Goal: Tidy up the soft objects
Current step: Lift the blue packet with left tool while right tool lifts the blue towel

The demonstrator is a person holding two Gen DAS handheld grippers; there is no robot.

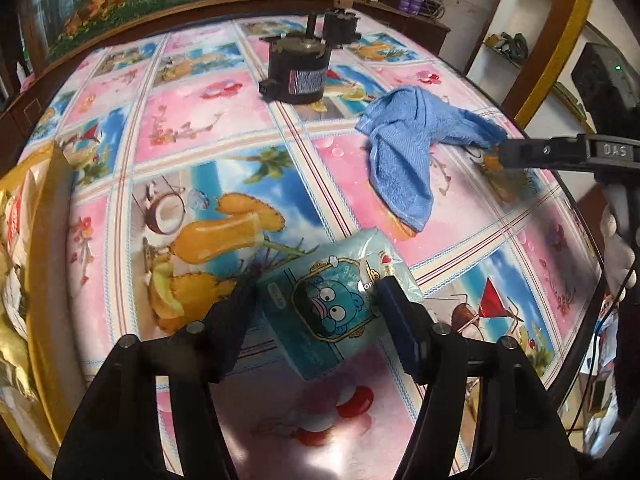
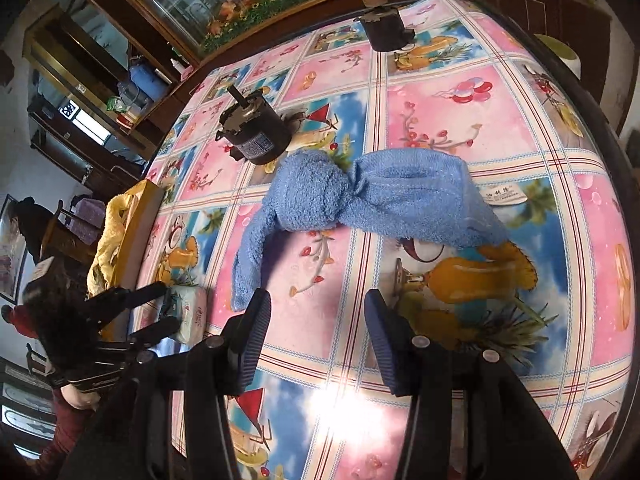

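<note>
Round table with a glossy cloth of pink and blue squares printed with fruit and drinks; dark wood cabinets and shelves behind it.

Left wrist view: left gripper points steeply down at a teal tissue pack with a cartoon face, lying on the cloth. Pack sits between the two fingers; right finger looks to be at the pack's edge, left finger just beside it, jaws fairly wide. Cannot tell if the pads press on it. Blue towel lies bunched farther out and to the right, well apart from the pack. Right gripper reaches in from the right edge, tip at the towel's right end; contact unclear. Black motor stands beyond the towel, a second dark motor behind it. Gold box at the left table edge.

Right wrist view: right gripper has its ribbed fingers partly open, nothing between them, only bare cloth. Towel lies twisted across the middle of the table ahead of the fingers, one tail running down to just beside the left finger. White label on its right end. Left gripper at lower left, around the tissue pack near the table edge. Motor just behind the towel, other motor far back.
</note>
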